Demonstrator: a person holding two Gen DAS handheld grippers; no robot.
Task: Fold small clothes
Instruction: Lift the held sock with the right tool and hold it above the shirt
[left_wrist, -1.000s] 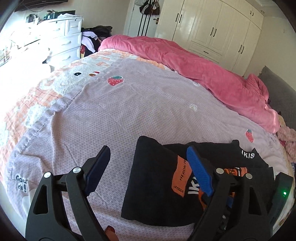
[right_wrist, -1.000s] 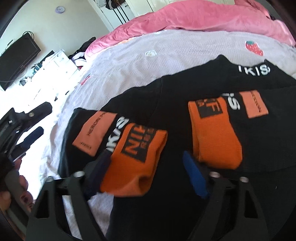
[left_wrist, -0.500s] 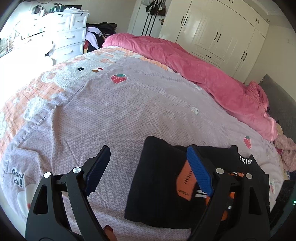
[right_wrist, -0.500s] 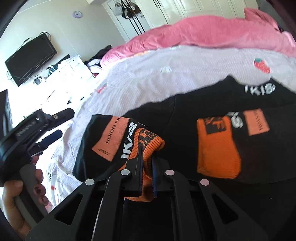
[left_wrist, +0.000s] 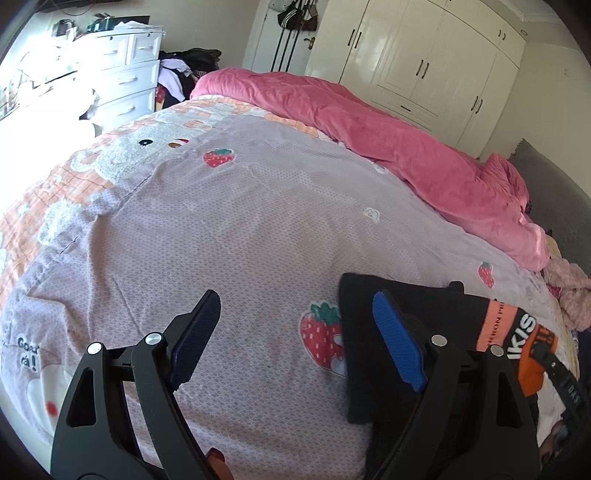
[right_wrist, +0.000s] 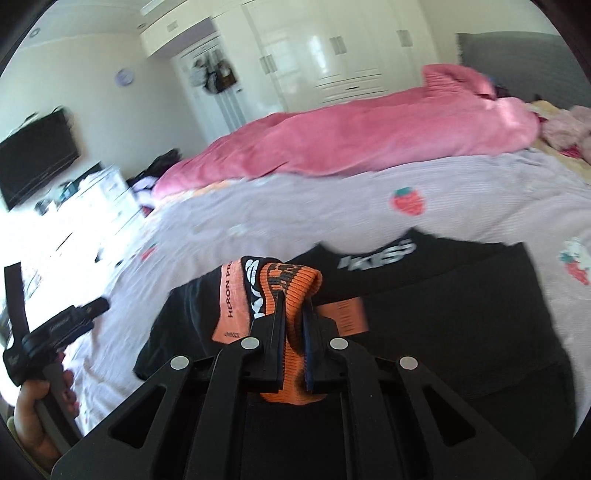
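Right wrist: right tool (right_wrist: 293, 314) pinches orange cuff (right_wrist: 291, 280), sleeve running leftward

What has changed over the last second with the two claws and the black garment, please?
The right claw closed on the orange cuff and has lifted it over the black garment. The left claw stayed open and empty, drifting left over the bedspread.
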